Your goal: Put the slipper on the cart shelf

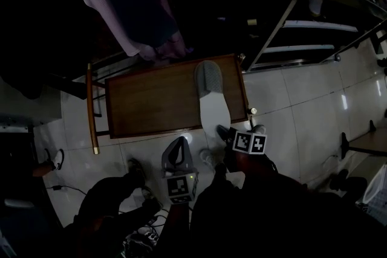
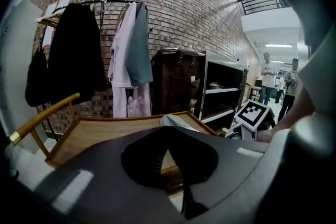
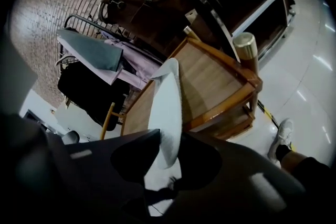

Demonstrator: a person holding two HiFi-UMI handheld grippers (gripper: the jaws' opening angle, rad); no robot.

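Observation:
A grey slipper (image 1: 211, 99) lies along the right side of the wooden cart's top shelf (image 1: 151, 96), toe on the wood and pale heel hanging past the front edge. My right gripper (image 1: 225, 132) is at that heel. In the right gripper view the slipper (image 3: 165, 113) runs up from between the jaws over the cart shelf (image 3: 215, 76), and the right gripper (image 3: 168, 144) is shut on its heel end. My left gripper (image 1: 179, 145) hovers in front of the cart, jaws together and holding nothing. From the left gripper (image 2: 170, 165) the slipper's toe (image 2: 176, 122) shows on the shelf (image 2: 94, 134).
The cart has a curved wooden handle (image 1: 91, 109) on its left. Behind it hang coats (image 2: 79, 55) and shirts (image 2: 131, 44) on a rail by a brick wall. A black shelf unit (image 2: 220, 86) stands to the right. Cables (image 1: 145, 232) lie on the tiled floor. People (image 2: 268, 78) stand far off.

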